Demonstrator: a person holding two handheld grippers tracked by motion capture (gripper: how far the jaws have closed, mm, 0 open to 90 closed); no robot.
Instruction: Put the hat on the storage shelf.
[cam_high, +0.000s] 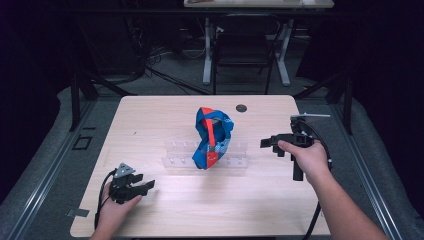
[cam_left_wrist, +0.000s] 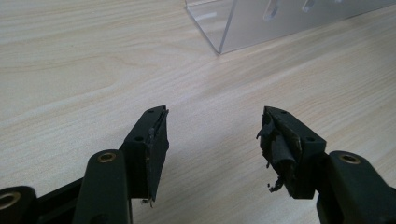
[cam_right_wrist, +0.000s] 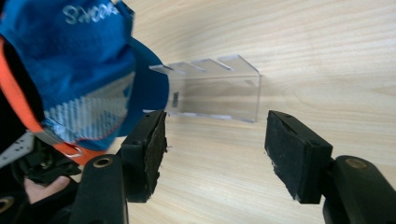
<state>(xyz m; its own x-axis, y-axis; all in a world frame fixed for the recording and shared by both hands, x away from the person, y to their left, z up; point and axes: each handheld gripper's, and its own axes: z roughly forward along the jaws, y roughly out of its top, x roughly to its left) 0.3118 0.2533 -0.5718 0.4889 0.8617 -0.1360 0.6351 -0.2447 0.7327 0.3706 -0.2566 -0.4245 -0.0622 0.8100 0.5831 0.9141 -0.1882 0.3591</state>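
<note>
Left hand-held gripper (cam_high: 145, 186) gapes empty; blue bag (cam_high: 212, 137) drapes clear rack (cam_high: 237, 161).

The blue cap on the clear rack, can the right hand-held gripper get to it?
Probably yes. The right hand-held gripper has its jaws open with nothing between them, and it points at the blue cap on the clear rack. Only bare table lies between them.

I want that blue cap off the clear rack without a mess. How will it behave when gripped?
The blue cap looks like soft fabric, so it will probably sag and fold. Draped on the clear rack, it may snag and drag that seemingly light rack along.
</note>
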